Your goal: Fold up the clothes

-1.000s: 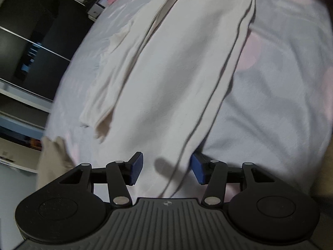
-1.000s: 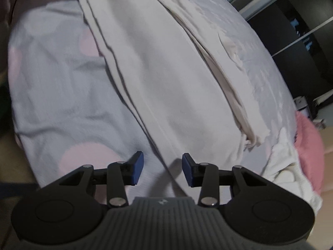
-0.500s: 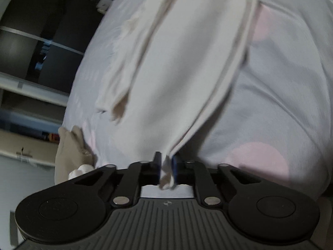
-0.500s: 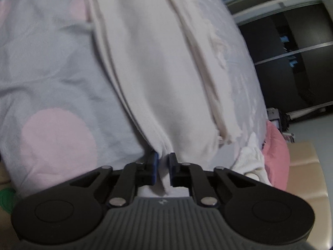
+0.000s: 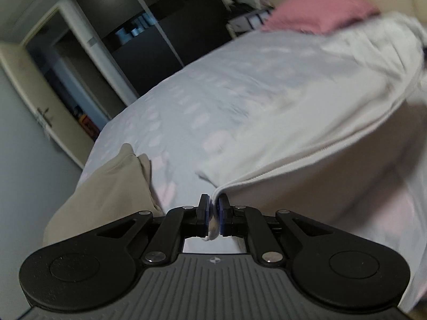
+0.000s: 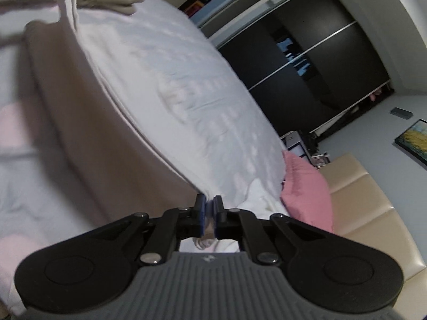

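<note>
A long white garment lies on the bed, and its near hemmed edge is lifted off the sheet. My left gripper is shut on one corner of that edge, with cloth bunched between the blue pads. In the right wrist view the same garment hangs as a raised fold, its shaded underside showing. My right gripper has the other corner pinched between its pads, its jaws still closing. The lifted edge runs taut between the two grippers.
The bed's pale grey sheet has pink spots. A beige garment lies at one end, and a pink pillow and crumpled white cloth lie by the beige headboard. Dark sliding wardrobe doors stand beyond the bed.
Both grippers went from open over the flat garment to shut on its near edge. Both then rose and tilted up, lifting that edge off the bed.
</note>
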A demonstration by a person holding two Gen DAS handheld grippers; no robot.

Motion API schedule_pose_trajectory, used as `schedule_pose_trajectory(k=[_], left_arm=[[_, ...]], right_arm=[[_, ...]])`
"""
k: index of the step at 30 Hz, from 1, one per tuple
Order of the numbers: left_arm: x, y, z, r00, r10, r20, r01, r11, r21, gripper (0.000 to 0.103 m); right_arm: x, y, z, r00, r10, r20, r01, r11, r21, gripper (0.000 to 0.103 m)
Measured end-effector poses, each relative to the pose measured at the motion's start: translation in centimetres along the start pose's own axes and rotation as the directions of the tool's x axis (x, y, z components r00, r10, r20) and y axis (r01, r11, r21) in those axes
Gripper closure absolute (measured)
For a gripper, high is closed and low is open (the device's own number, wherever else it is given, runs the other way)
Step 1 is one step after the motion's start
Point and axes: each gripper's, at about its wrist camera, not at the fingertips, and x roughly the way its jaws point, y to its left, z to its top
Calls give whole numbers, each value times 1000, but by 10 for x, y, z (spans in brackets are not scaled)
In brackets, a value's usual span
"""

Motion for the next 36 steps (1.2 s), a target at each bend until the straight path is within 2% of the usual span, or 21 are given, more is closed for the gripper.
schedule_pose_trajectory(k=[2, 6, 9, 13, 18, 22, 25, 27, 29, 32, 34, 36], left_arm=[[3, 13, 15, 1000, -13, 4, 13, 999, -30, 98], [14, 22, 35, 1000, -4, 17, 3, 1000, 26, 99], [31, 27, 45, 1000, -17, 9, 17, 1000, 18, 99], [60, 23, 49, 1000, -16, -23, 16, 1000, 15, 99], [95, 19, 52, 997, -14, -71, 14, 1000, 7, 99], [122, 19, 56, 995, 3, -103, -2, 1000, 2, 99], [136, 19, 58, 992, -18, -127, 15, 1000, -19, 99], [143, 19, 59, 990, -31, -136, 27, 999, -25, 99], [148, 20, 57, 988, -49, -144, 46, 999, -26, 99], [160, 27, 50, 981, -85, -172, 76, 995, -59, 98], [170, 32, 46, 975, -107, -194, 92, 992, -82, 96], [179, 36, 42, 969, -125, -213, 106, 990, -96, 89]], right_arm=[[3, -14, 9, 1000, -11, 0, 11, 1000, 25, 98], [18, -39, 25, 1000, -23, -5, 23, 998, 59, 98], [33, -51, 34, 1000, -29, 4, 29, 998, 49, 98], [68, -52, 34, 996, 84, 4, -84, 996, 25, 98], [118, -37, 33, 986, 150, -71, -149, 989, 26, 98], [150, -39, 34, 970, 218, -108, -205, 971, 121, 97], [168, -53, 40, 954, 277, -112, -244, 938, 247, 96], [174, -66, 39, 942, 317, -108, -261, 898, 353, 87], [180, -78, 35, 932, 346, -108, -262, 850, 457, 82], [181, -86, 26, 909, 408, -90, -279, 754, 594, 82], [190, -84, 25, 890, 449, -74, -308, 715, 628, 80], [194, -76, 27, 874, 481, -66, -340, 703, 625, 71]])
